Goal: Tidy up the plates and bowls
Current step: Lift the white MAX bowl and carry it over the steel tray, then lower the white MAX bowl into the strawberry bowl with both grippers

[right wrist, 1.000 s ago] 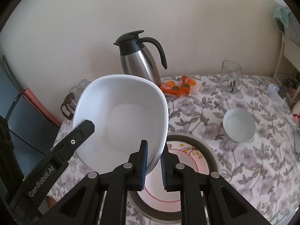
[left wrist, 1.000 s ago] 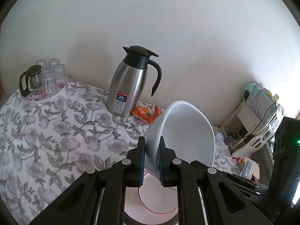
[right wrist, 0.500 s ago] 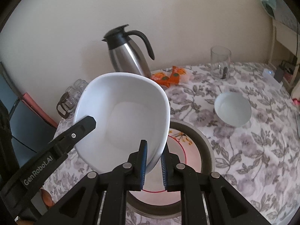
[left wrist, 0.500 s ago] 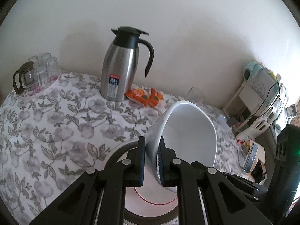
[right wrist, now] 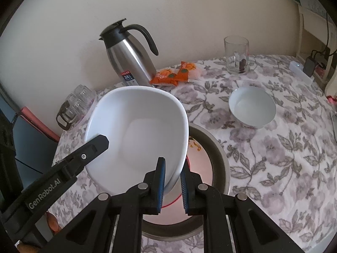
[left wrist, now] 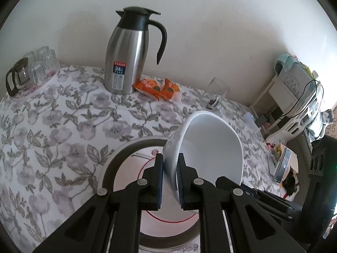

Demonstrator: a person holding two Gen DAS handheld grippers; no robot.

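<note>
A large white squarish bowl is held in the air by both grippers, one on each side of its rim. My left gripper is shut on its left rim. My right gripper is shut on its right rim. The left gripper's finger also shows in the right wrist view. Below the bowl lies a grey-rimmed plate with a smaller red-lined plate stacked on it. A small white bowl stands on the floral tablecloth to the right.
A steel thermos jug stands at the back by the wall, with orange snack packets beside it. A glass cup is at the back right. A tray of glasses is at the back left.
Both grippers with the bowl have come lower and nearer over the stacked plates; more of the table and the small bowl show now.
</note>
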